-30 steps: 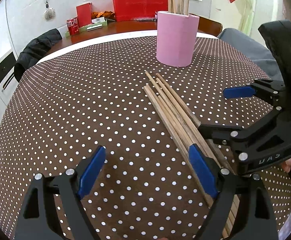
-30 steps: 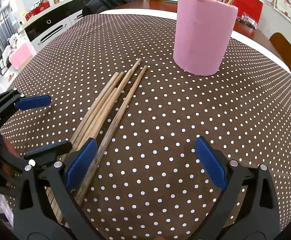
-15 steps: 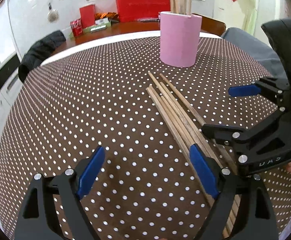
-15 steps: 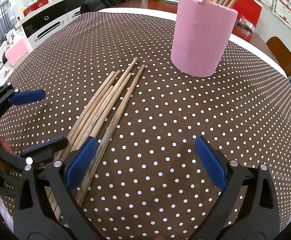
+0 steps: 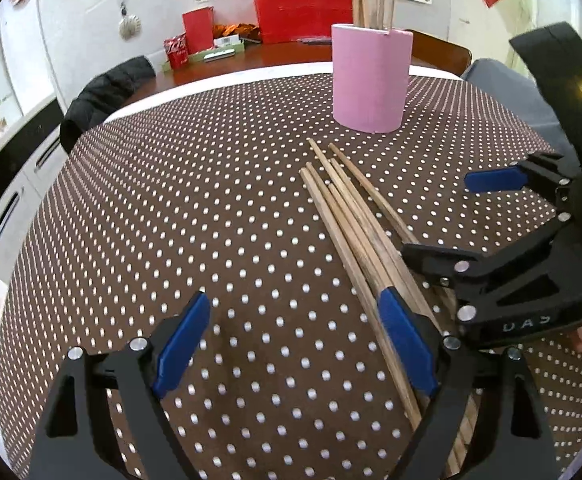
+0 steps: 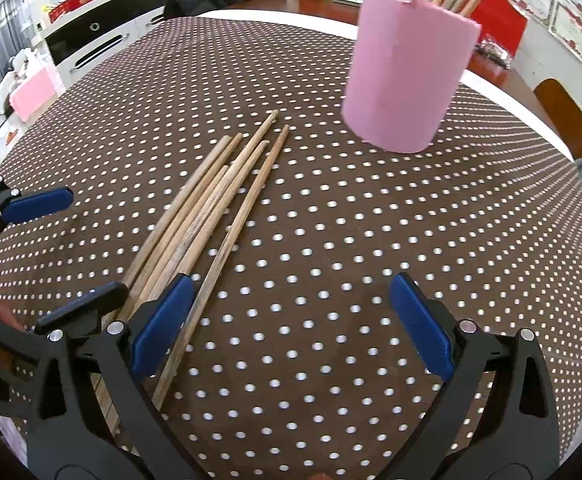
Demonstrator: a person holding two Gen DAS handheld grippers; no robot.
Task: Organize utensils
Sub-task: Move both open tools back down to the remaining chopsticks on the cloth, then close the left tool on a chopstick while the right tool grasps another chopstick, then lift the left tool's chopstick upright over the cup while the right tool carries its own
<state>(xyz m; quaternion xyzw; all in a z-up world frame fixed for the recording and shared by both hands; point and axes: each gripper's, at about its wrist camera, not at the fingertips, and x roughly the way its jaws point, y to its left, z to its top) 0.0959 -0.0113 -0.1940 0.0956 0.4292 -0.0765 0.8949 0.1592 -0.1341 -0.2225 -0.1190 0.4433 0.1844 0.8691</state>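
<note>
Several wooden chopsticks (image 5: 355, 220) lie in a loose bundle on the dotted brown tablecloth; they also show in the right wrist view (image 6: 211, 208). A pink cylindrical holder (image 5: 369, 80) stands upright beyond them with several chopsticks in it; the right wrist view shows it too (image 6: 407, 76). My left gripper (image 5: 291, 340) is open and empty, its right finger over the bundle's near end. My right gripper (image 6: 291, 320) is open and empty, its left finger at the bundle's right side. Each gripper shows in the other's view, the right (image 5: 471, 220) and the left (image 6: 67, 244).
The round table (image 5: 151, 220) has a white rim at the back. Behind it are a chair with a black jacket (image 5: 103, 92), a wooden sideboard with a red bag (image 5: 303, 12) and cans, and white cabinets (image 6: 103, 44) on the left.
Both grippers have drifted slightly; the left view has tilted up a little and the holder sits lower in frame. Both stay open. The chopsticks have not moved.
</note>
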